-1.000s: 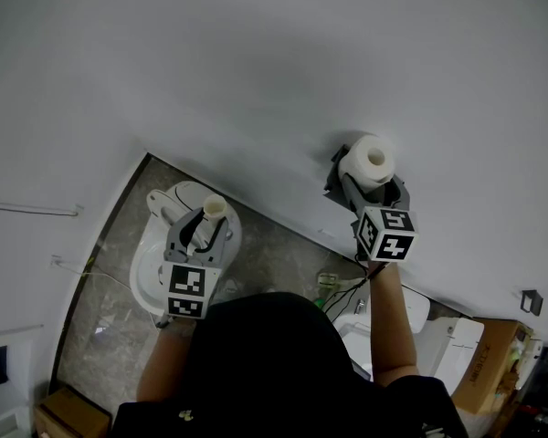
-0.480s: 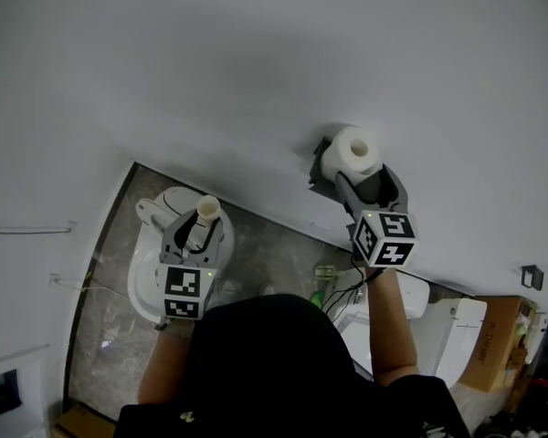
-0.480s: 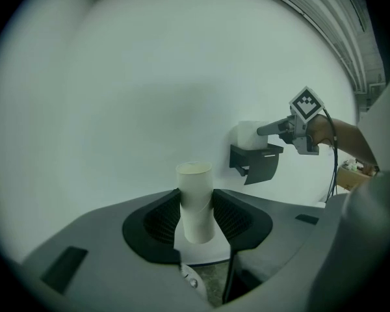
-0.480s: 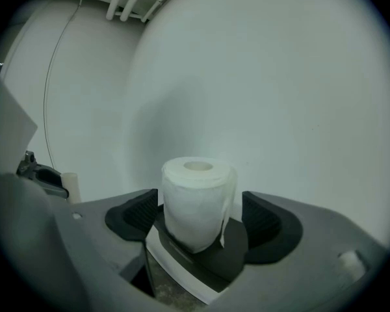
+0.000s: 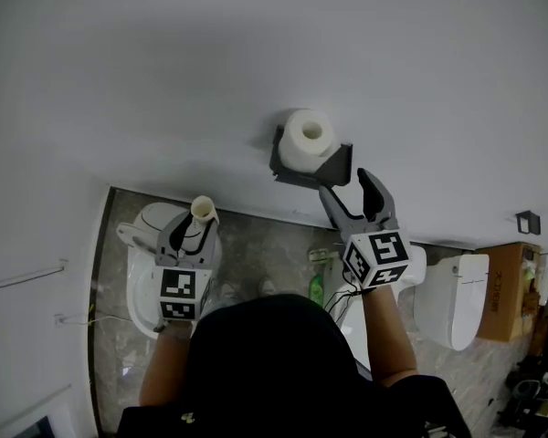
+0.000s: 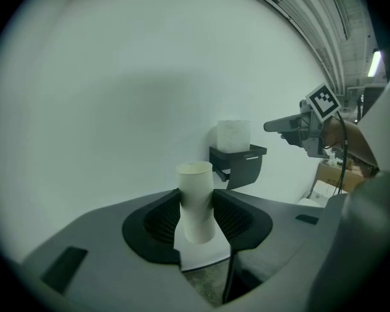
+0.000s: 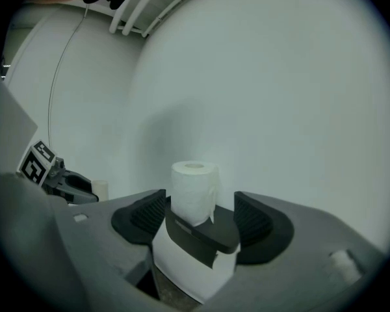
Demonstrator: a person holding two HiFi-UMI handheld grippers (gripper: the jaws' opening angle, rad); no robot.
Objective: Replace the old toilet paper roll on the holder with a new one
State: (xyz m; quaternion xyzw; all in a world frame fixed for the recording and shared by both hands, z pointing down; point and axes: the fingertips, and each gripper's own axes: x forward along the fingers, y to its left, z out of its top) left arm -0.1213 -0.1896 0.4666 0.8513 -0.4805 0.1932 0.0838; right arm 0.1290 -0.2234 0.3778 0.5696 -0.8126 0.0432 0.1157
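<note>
A new white toilet paper roll [image 5: 309,138] stands upright on the dark wall holder [image 5: 294,170]; the right gripper view shows the roll [image 7: 194,190] and the holder [image 7: 205,236] ahead of its jaws. My right gripper [image 5: 352,190] hangs just short of the holder, open and closing, its pads touching nothing. To the left, my left gripper [image 5: 194,224] is shut on the old empty cardboard tube [image 5: 202,210], which stands upright between the pads [image 6: 196,200], well clear of the holder.
A white toilet bowl [image 5: 146,245] lies below the left gripper on a stone floor. Another white toilet [image 5: 452,299], a cardboard box [image 5: 504,290] and a green bottle [image 5: 318,288] sit lower right. The plain white wall fills the top.
My right gripper has let go of the new roll and drawn back from the holder; the roll stays on it. The left gripper still holds the tube and has shifted slightly.
</note>
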